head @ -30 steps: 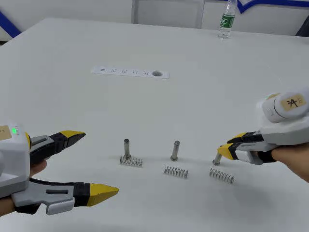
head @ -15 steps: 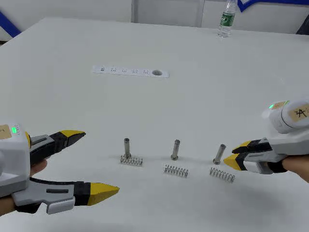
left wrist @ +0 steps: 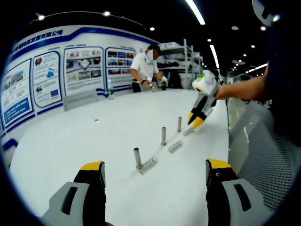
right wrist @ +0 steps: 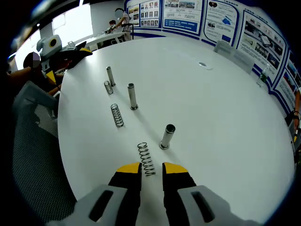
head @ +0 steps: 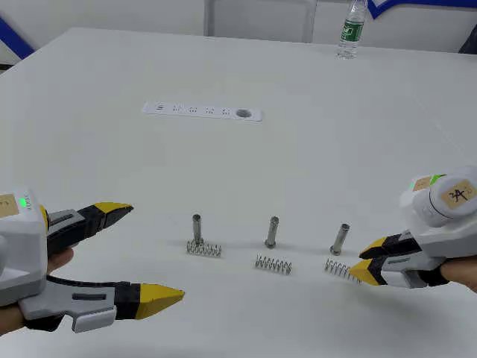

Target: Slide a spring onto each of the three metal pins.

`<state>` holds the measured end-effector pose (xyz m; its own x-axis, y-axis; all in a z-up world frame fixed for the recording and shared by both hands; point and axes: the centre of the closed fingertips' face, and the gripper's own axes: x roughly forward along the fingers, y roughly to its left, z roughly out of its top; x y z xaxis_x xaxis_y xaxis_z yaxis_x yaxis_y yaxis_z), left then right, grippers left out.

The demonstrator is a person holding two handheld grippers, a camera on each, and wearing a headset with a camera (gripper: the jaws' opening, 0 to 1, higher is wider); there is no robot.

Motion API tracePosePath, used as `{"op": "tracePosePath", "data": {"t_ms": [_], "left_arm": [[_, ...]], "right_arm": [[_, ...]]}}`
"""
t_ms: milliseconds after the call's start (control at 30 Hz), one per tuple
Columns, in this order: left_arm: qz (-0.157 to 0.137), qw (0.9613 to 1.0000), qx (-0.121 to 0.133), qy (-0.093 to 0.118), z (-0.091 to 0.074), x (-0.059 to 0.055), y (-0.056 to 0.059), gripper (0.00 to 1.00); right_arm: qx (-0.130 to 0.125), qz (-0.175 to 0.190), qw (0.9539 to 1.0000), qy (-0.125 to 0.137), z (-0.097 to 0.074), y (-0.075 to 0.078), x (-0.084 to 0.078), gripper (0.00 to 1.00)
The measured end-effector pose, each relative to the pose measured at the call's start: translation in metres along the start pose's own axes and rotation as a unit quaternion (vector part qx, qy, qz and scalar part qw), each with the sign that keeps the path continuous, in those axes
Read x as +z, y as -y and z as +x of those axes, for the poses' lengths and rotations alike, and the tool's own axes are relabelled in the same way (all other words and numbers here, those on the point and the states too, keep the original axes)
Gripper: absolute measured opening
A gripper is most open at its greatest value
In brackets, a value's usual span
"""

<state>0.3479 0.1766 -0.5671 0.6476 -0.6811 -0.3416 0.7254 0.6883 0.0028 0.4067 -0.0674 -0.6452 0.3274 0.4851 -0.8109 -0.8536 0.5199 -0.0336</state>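
Note:
Three metal pins stand upright in a row on the white table: left pin (head: 197, 229), middle pin (head: 273, 232), right pin (head: 340, 239). A spring lies flat in front of each: left spring (head: 203, 249), middle spring (head: 273, 264), right spring (head: 339, 269). My right gripper (head: 360, 262) is low at the right spring's outer end. In the right gripper view its jaws (right wrist: 151, 169) stand narrowly open, with the near end of that spring (right wrist: 146, 158) between the tips, beside the right pin (right wrist: 167, 136). My left gripper (head: 155, 252) is wide open and holds nothing, left of the pins.
A white power strip (head: 202, 111) lies further back on the table, and a water bottle (head: 349, 30) stands at the far edge. A mesh chair (right wrist: 33, 141) is beside the near table edge. A person (left wrist: 146, 70) stands far behind the table.
My right gripper has drawn back from the right pin and dropped down to the outer end of the right spring. The left gripper, pins and springs have stayed put.

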Motion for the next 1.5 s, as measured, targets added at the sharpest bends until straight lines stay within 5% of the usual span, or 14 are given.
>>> {"op": "tracePosePath", "data": {"t_ms": [600,1500], "left_arm": [[0.001,1.0,0.0,0.0,0.0,0.001,0.002,0.89],[-0.002,0.9998,-0.018,-0.001,0.003,-0.001,0.014,0.87]], "right_arm": [[0.033,-0.063,0.9966,-0.042,0.012,-0.006,-0.014,0.15],[0.059,-0.065,0.9944,-0.058,0.008,-0.016,-0.012,0.11]]}}
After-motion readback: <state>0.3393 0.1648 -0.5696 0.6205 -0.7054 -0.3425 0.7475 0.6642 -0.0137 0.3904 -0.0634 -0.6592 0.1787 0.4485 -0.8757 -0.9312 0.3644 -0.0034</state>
